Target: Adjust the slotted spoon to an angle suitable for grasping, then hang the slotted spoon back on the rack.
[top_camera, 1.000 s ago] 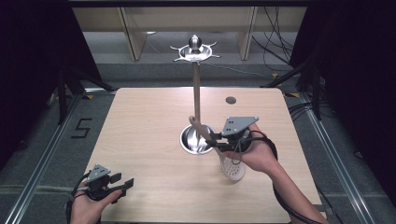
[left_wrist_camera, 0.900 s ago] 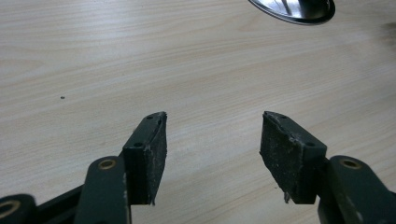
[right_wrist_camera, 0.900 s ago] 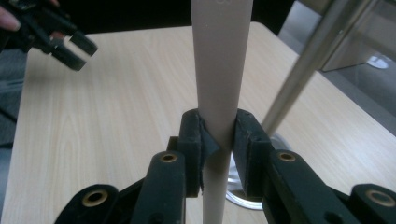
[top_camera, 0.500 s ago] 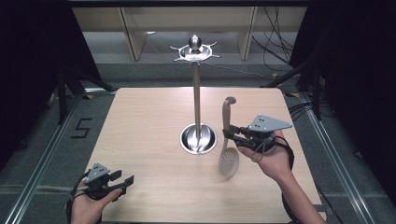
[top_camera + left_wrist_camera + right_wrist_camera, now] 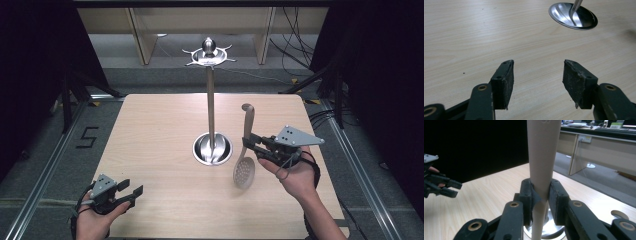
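— From above, what's the right gripper (image 5: 248,143) doing?
— Pinching the spoon (image 5: 245,160) by its handle, held upright off the table (image 5: 150,125), bowl down, just right of the stand (image 5: 212,145). The left gripper (image 5: 132,192) sits near the table's front left corner, well apart.
— And its own view?
— Left gripper (image 5: 537,75) jaws spread, bare table between them, stand (image 5: 573,16) farther off.
— The right's?
— Right gripper (image 5: 541,200) pads pressed on the spoon (image 5: 543,157) handle; the stand's base sits behind.
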`<action>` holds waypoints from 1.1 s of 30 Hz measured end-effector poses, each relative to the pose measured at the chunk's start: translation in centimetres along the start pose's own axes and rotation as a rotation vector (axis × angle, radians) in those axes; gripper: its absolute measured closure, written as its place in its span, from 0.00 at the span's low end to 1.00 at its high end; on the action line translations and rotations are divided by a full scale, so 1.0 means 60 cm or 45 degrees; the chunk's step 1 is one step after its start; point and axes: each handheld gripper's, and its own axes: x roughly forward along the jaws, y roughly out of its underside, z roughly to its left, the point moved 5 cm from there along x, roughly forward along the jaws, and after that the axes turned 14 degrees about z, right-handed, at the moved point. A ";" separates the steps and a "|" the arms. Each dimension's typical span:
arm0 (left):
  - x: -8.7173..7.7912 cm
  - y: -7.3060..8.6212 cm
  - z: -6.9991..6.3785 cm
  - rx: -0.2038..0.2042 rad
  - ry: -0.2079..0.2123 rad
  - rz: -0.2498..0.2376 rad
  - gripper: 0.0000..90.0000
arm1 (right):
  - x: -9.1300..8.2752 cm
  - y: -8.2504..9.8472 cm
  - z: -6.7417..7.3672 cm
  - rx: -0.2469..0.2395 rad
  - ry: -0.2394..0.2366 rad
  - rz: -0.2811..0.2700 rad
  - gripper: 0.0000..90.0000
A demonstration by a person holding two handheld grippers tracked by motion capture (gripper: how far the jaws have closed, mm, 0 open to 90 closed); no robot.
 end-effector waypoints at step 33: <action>-0.033 -0.226 -0.158 0.252 0.258 -0.354 0.41 | 0.015 -0.021 0.042 0.034 0.167 -0.073 0.83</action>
